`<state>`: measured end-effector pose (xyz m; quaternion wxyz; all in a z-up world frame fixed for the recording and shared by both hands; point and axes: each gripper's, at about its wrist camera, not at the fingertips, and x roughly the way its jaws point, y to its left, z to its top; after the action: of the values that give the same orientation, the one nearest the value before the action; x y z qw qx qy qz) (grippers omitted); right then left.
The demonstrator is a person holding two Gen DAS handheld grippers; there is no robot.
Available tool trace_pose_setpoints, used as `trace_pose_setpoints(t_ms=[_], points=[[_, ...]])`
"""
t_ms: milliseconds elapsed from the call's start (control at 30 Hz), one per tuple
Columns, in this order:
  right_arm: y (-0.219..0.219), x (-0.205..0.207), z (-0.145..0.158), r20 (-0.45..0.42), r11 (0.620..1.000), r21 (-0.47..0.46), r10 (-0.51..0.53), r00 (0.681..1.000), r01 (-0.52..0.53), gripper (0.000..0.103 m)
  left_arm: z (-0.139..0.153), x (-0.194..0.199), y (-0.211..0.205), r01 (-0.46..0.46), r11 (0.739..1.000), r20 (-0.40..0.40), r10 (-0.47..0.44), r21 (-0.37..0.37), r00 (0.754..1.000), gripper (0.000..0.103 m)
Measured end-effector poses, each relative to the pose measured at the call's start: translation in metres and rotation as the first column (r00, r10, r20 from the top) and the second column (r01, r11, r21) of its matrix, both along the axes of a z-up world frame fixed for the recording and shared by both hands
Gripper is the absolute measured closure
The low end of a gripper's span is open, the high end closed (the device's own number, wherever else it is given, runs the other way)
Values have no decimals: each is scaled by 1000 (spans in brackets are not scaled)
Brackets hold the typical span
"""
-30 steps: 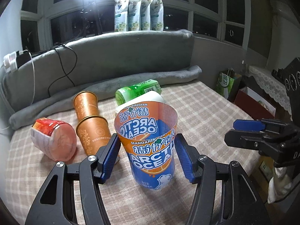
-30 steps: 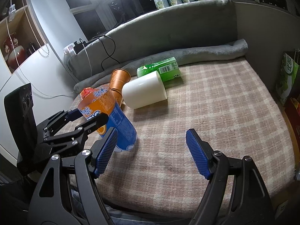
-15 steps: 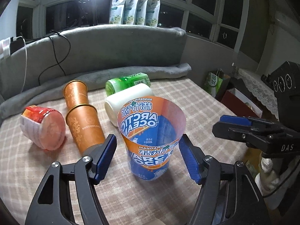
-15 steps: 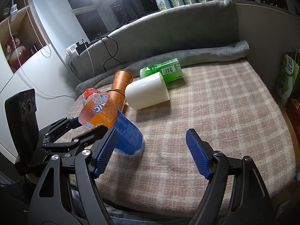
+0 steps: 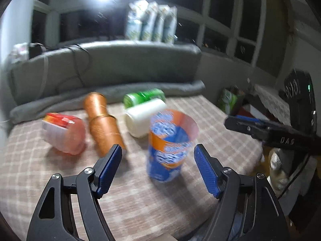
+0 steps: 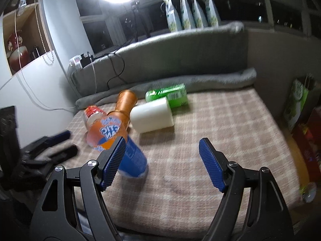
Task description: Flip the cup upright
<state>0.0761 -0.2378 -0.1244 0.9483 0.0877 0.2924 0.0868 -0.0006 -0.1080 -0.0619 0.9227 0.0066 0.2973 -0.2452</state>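
Observation:
The orange and blue Arctic Ocean cup stands upright, mouth up, on the checked cloth. My left gripper is open and empty, drawn back just behind the cup, its blue pads apart on either side. The cup also shows in the right wrist view, partly behind my left pad. My right gripper is open and empty over the cloth, to the right of the cup. The left wrist view is blurred by motion.
Lying on the cloth behind the cup are a white cup, two copper cups, a pink-red cup and a green can. A grey cushion bounds the back. The cloth's right edge drops to bags on the floor.
My left gripper has let go of the cup and pulled back; its jaws opened wider. The cup stays standing. The right gripper has barely moved.

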Motion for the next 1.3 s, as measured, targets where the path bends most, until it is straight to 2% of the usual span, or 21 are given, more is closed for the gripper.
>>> trace_pose_setpoints(t_ms=[33,167,233,367,467,900,1300], points=[[2,-1,3,15,1000,-21,-11,1000,11,25,5,-4,6,-29,1000,29,29,-4,999,28],[7,-7,11,77,995,-81,-55,995,61,13,21,-16,23,-131,991,128,132,-17,983,28],[10,-10,16,117,989,-116,-80,990,94,12,28,-20,32,-172,984,160,175,-36,971,22],[11,-16,24,167,981,-141,-108,980,132,9,38,-26,44,-241,969,212,248,-63,945,22],[10,-20,27,193,978,-143,-124,973,153,1,44,-27,48,-271,960,231,280,-71,932,22],[6,-21,29,234,965,-147,-179,956,217,0,51,-34,64,-358,929,266,369,-89,890,19],[12,-17,33,259,960,-164,-178,949,225,0,53,-34,66,-379,921,281,389,-93,877,19]])
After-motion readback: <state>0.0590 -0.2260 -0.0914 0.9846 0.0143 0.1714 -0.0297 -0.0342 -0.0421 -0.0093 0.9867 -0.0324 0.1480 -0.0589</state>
